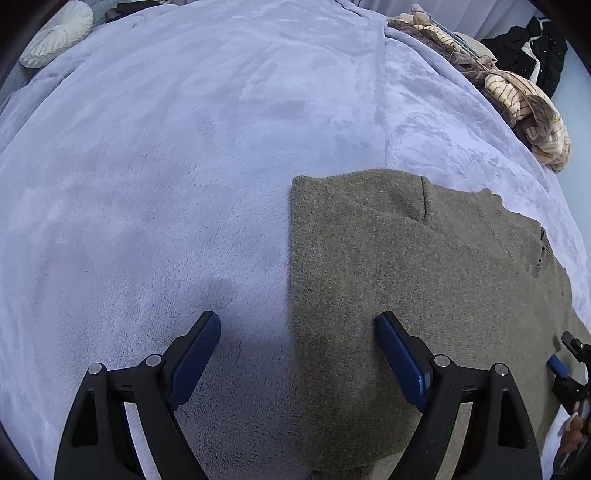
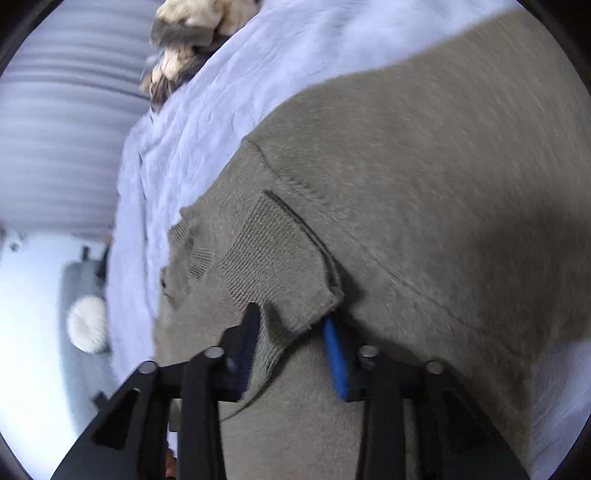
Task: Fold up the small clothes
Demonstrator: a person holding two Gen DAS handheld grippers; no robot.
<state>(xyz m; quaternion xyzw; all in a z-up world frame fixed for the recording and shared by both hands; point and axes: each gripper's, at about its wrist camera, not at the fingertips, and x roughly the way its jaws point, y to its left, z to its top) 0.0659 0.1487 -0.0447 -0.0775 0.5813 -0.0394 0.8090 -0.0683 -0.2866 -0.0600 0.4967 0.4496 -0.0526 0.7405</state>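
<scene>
An olive-grey knit sweater (image 1: 406, 266) lies partly folded on a lavender plush blanket (image 1: 166, 166). My left gripper (image 1: 297, 319) is open and empty, hovering over the sweater's left folded edge, one finger above the blanket and one above the knit. In the right wrist view the sweater (image 2: 424, 184) fills the frame, and my right gripper (image 2: 290, 314) is open with a ribbed sleeve cuff (image 2: 273, 254) lying between its fingers. The jaws are not closed on the cuff. The right gripper also shows at the left wrist view's right edge (image 1: 565, 358).
A pile of striped beige and brown clothes (image 1: 517, 92) lies along the blanket's far right edge, with black garments (image 1: 528, 48) behind. A round white cushion (image 1: 55, 33) sits at the far left. In the right wrist view a curtain (image 2: 62, 129) hangs beyond the bed edge.
</scene>
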